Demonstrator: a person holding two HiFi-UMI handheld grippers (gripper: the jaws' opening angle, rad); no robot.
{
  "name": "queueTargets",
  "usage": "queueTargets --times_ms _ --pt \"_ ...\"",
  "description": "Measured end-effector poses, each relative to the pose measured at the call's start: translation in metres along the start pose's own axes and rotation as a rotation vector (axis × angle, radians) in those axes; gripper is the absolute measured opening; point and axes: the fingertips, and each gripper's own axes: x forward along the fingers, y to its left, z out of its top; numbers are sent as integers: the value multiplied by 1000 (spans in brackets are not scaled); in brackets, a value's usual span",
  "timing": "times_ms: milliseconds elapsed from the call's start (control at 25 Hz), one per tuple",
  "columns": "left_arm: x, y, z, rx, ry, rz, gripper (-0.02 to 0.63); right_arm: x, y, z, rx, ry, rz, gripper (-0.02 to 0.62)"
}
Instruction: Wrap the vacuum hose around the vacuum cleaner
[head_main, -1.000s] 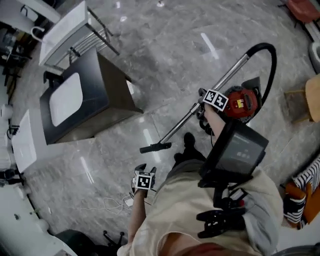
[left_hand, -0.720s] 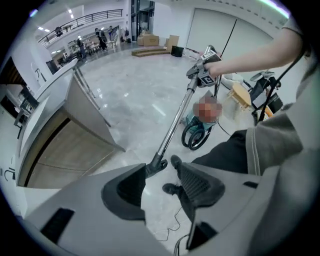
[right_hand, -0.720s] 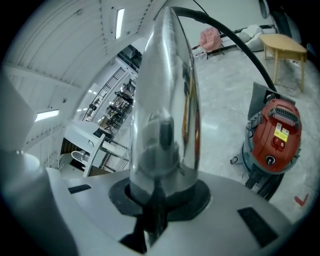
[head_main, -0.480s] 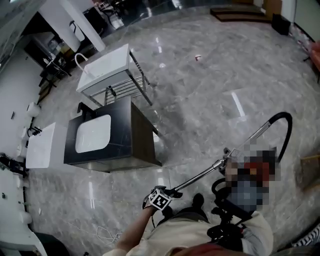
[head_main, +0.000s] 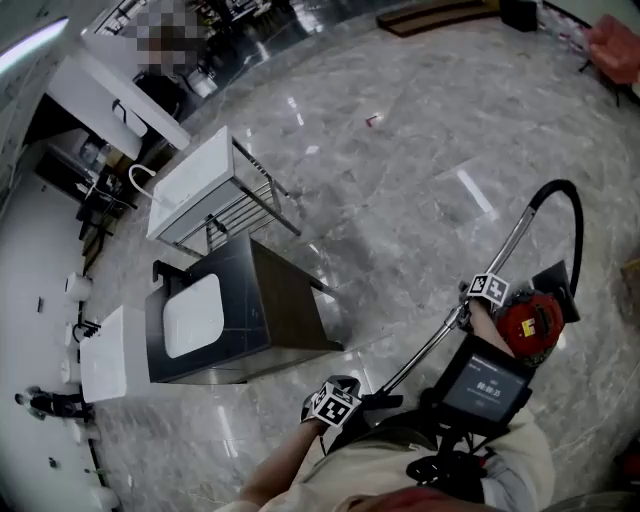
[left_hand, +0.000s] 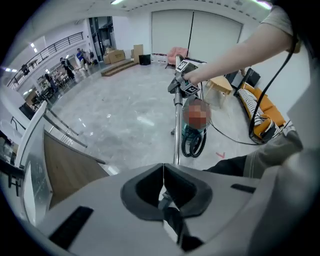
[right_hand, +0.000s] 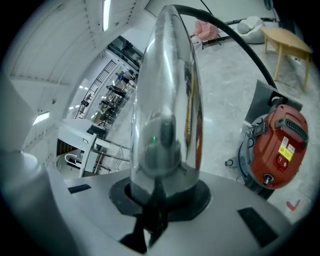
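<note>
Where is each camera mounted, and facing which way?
Head view: on the head, steeply down at the floor; shows left gripper, right gripper.
Left gripper view: along its just-closed jaws, nothing clearly between, toward metal tube, right arm.
Right gripper view: along jaws clamping that tube, vacuum cleaner beyond.
All share the tube.

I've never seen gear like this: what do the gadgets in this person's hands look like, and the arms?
The left tool and the right tool are each a pale grey plastic shell with dark padded jaws and black slots. Each carries a cube printed with black-and-white square markers. The person wears a cream short-sleeved shirt.
</note>
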Motion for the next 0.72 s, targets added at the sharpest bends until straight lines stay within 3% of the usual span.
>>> queueTargets --times_ms 120,240,360,600,720 --pt "1 25 -6 27 -16 14 6 14 -21 -15 -6 34 -54 60" --pt "10 55 -2 -25 -75 -2 6 34 -19 -19 -74 66 -100 60" --pt "31 69 -13 -24 -94 -124 6 50 -32 -46 -124 94 -177 61" --pt "88 102 -59 138 -54 -416 6 102 -57 -106 -170 126 -333 63" --pt "95 121 -83 82 -37 -514 6 114 -72 -125 -175 144 -408 78"
